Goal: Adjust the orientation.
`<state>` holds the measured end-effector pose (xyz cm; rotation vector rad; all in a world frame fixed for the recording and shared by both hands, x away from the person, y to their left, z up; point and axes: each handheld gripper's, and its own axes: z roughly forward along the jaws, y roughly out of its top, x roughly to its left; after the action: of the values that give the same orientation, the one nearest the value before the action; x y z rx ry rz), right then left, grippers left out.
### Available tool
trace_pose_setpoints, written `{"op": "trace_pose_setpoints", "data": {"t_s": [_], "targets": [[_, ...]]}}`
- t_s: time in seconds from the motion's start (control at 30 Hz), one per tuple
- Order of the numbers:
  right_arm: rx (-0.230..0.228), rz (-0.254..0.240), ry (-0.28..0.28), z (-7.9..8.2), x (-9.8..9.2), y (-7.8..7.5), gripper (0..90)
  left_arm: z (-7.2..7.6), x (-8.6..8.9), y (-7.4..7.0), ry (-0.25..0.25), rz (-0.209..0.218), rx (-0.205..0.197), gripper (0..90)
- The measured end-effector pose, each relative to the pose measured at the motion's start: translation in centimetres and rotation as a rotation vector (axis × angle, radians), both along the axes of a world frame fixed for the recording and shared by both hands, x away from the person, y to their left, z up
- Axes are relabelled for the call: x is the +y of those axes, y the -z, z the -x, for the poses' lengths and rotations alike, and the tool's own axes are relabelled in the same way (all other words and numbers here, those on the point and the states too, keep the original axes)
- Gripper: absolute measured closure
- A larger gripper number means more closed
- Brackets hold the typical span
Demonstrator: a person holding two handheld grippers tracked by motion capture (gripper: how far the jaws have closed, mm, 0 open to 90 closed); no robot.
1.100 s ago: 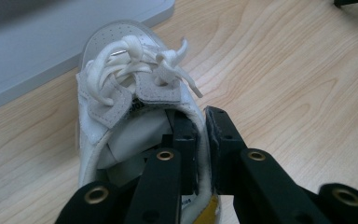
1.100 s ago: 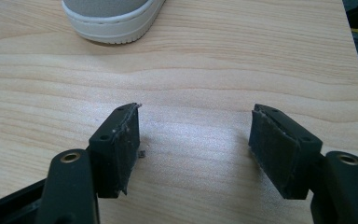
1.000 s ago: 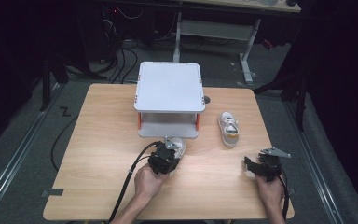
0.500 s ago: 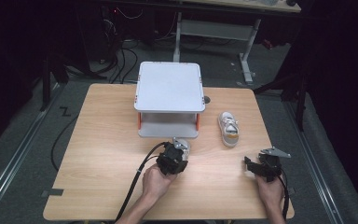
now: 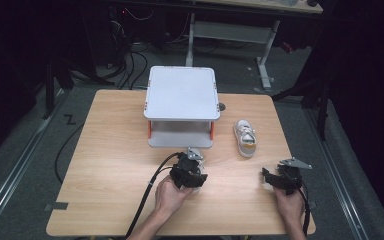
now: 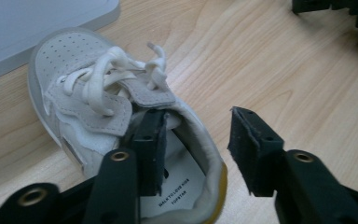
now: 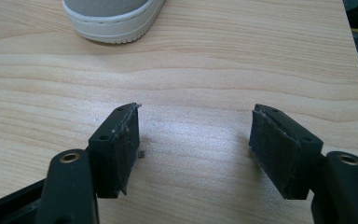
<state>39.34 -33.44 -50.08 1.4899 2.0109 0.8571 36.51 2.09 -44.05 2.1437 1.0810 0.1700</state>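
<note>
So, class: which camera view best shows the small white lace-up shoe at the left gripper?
The left gripper view: the small white lace-up shoe shows laces, strap and insole print close up. In the high view the left gripper largely covers it.

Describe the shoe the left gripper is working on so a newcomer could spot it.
Start at the grey two-tier stand mid-table. Just in front of it lies a small pale lace-up shoe, one of the left gripper fingers inside its collar. The other shoe lies alone, right of the stand.
</note>
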Motion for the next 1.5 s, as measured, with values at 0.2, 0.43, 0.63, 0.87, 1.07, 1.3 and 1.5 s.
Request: {"op": "trace_pose_setpoints", "data": {"t_s": [0.2, 0.43, 0.63, 0.87, 1.07, 1.3, 1.5], "targets": [[0.0, 0.0, 0.0, 0.0, 0.0, 0.0, 33.3, 0.2, 0.9, -0.4, -0.017, 0.028, -0.008, 47.3], [0.0, 0.0, -0.003, 0.0, 0.0, 0.0, 33.2, 0.6, 2.3, -1.3, -0.027, 0.067, -0.082, 44.1], [-0.001, 0.002, -0.005, 0.0, 0.0, 0.0, 33.1, 0.8, 4.0, -1.7, -0.058, 0.1, -0.13, 42.5], [-0.001, 0.002, -0.006, 0.0, 0.0, 0.0, 33.1, 0.9, 6.9, -2.1, -0.111, 0.134, -0.168, 40.2], [-0.001, 0.001, -0.008, 0.0, 0.0, 0.0, 33.1, 0.9, 9.1, -2.3, -0.153, 0.161, -0.183, 39.7], [0.001, -0.001, -0.007, 0.0, 0.0, 0.0, 33.1, 1.0, 11.4, -1.9, -0.205, 0.17, -0.195, 39.2], [0.001, -0.002, -0.009, 0.0, 0.0, 0.0, 33.1, 1.1, 12.9, -1.3, -0.247, 0.168, -0.205, 39.2]]}}
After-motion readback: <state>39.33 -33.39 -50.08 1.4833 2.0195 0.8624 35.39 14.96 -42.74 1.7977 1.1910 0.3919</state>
